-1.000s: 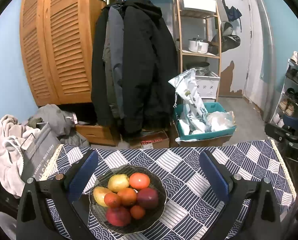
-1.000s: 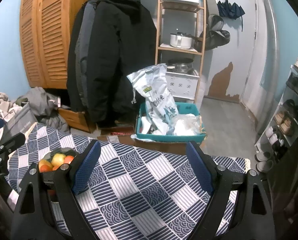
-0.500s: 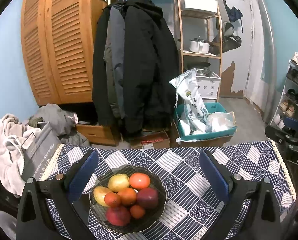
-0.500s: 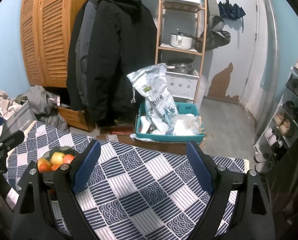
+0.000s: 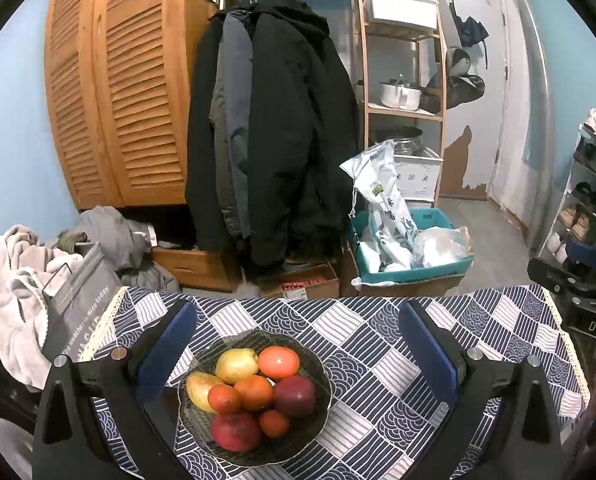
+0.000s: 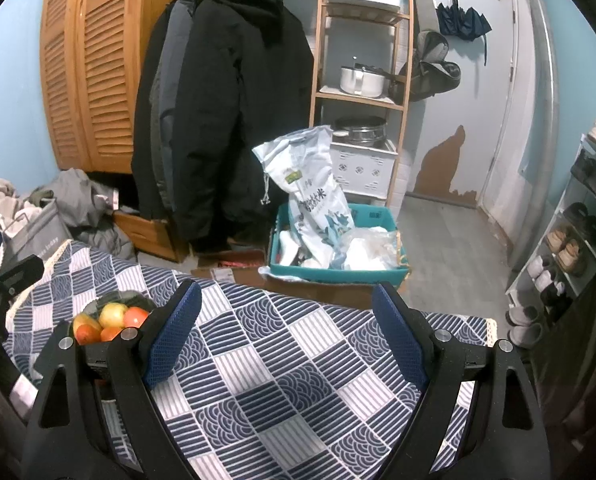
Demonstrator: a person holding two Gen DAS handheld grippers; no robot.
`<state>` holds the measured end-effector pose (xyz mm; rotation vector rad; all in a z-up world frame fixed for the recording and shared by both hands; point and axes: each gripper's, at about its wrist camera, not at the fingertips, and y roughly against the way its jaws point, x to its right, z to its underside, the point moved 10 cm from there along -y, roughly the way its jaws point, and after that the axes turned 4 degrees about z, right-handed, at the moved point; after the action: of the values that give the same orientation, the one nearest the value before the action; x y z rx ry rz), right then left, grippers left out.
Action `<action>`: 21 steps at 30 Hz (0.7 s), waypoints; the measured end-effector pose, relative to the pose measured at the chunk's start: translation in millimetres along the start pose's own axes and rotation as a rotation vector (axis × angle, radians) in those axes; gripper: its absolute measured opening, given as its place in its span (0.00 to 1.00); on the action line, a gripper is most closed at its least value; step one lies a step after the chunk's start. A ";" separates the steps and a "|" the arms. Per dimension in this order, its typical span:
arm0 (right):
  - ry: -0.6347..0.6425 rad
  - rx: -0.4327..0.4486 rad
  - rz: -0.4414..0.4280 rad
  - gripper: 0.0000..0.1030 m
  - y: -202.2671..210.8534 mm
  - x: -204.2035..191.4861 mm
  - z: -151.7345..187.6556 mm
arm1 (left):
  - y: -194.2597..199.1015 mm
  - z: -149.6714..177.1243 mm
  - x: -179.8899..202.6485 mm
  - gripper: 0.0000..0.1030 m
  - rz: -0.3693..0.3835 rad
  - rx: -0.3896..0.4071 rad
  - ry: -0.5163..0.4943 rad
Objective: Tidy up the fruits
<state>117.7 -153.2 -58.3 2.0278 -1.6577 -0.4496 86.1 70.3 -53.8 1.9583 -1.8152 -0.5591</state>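
A dark glass bowl [image 5: 317,364] sits on the blue-and-white patterned tablecloth [image 5: 377,392], filled with several fruits: a yellow pear [image 5: 236,365], oranges [image 5: 278,362], a dark red plum [image 5: 294,395] and a red apple [image 5: 234,432]. My left gripper [image 5: 298,344] hovers over the bowl, open, blue pads wide apart with nothing held. In the right wrist view the same bowl of fruit [image 6: 108,318] lies at the left, partly behind the left finger. My right gripper [image 6: 286,328] is open over bare cloth [image 6: 282,360], holding nothing.
Beyond the table's far edge stand a teal crate [image 5: 409,272] with a white sack, hanging black coats [image 5: 274,140], a wooden louvred wardrobe [image 5: 118,92], a shelf unit with pots, and a shoe rack [image 6: 577,232] at right. Clothes and a grey bag [image 5: 78,304] lie at left.
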 end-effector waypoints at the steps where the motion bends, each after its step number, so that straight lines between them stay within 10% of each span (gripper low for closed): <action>1: 0.001 0.000 0.001 0.84 -0.4 -1.0 -0.2 | -0.1 -0.2 0.3 0.99 0.000 0.001 0.001; 21: 0.002 -0.001 0.001 0.84 0.2 -0.9 -0.8 | 3.0 1.7 3.5 0.99 -0.025 -0.002 0.000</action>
<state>117.8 -152.2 -57.6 2.0257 -1.6568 -0.4476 82.9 66.6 -53.6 1.9818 -1.7917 -0.5690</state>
